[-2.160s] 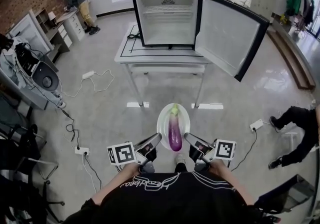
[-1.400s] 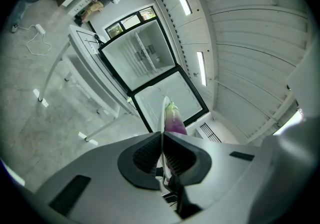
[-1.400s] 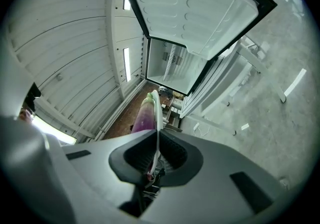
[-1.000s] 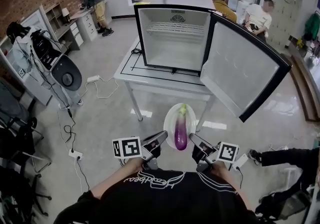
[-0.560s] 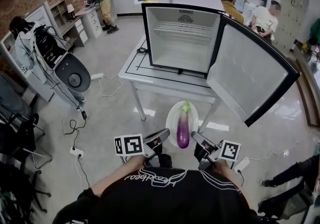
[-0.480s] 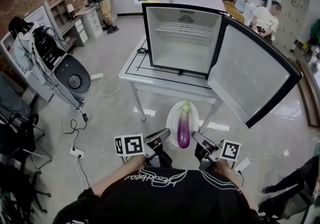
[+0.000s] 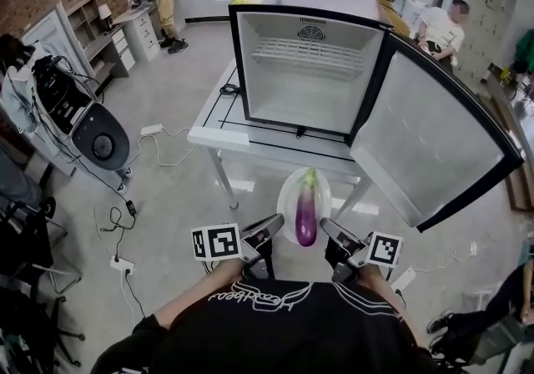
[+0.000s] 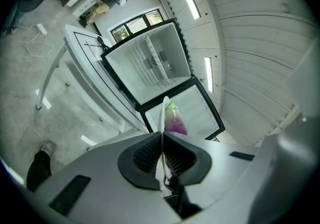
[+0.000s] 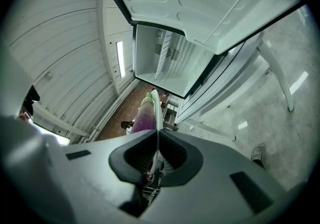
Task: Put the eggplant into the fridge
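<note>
A purple eggplant (image 7: 306, 212) with a green stem lies on a white plate (image 7: 288, 197) held out in front of the person's chest. My left gripper (image 7: 275, 224) is shut on the plate's left rim and my right gripper (image 7: 326, 228) is shut on its right rim. In the left gripper view the plate edge (image 8: 162, 118) runs between the shut pads, with the eggplant (image 8: 175, 121) beyond. The right gripper view shows the same: rim (image 9: 156, 108) pinched, eggplant (image 9: 144, 116) behind. Ahead, the fridge (image 7: 304, 72) stands on a white table (image 7: 250, 137), empty inside, one wire shelf.
The fridge door (image 7: 438, 147) swings wide to the right, past the table's edge. Cables and a power strip (image 7: 150, 128) lie on the floor at left, beside a machine (image 7: 92, 134). People stand behind the fridge and at far left.
The fridge and table have drawn nearer and look larger in the head view. The plate with the eggplant stays held the same way between both grippers.
</note>
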Demonstrator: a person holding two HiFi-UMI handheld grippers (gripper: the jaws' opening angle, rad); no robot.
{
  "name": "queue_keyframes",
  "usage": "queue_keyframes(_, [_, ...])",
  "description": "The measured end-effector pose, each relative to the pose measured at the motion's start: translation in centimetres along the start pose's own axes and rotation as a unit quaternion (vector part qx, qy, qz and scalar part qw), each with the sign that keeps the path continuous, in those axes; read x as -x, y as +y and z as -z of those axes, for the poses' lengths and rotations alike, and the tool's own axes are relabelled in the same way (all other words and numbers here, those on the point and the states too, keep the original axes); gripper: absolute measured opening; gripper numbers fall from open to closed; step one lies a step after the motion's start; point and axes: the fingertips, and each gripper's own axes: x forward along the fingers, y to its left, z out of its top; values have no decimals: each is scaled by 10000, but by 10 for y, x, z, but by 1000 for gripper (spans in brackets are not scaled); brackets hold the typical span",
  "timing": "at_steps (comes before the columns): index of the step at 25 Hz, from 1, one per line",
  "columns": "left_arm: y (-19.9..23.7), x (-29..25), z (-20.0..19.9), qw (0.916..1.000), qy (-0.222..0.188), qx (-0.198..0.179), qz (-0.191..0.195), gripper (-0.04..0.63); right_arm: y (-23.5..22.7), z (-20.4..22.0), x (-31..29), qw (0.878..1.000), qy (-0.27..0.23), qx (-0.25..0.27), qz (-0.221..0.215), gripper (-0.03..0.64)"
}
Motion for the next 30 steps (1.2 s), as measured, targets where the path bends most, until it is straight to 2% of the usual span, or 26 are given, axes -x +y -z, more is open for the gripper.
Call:
queue_keyframes(13, [64, -48, -109, 9996, 241, 127, -18, 9, -44, -70, -98, 9989, -347, -135, 301, 18])
queue_keyframes(19, [83, -65, -154, 9992, 396, -38, 47, 10, -56, -96, -135, 9971, -644, -32, 394, 18])
queue_keyframes(30, [112, -101, -203, 9979, 628, -103, 140, 10, -78, -136, -173, 9926, -982, 115, 704, 18])
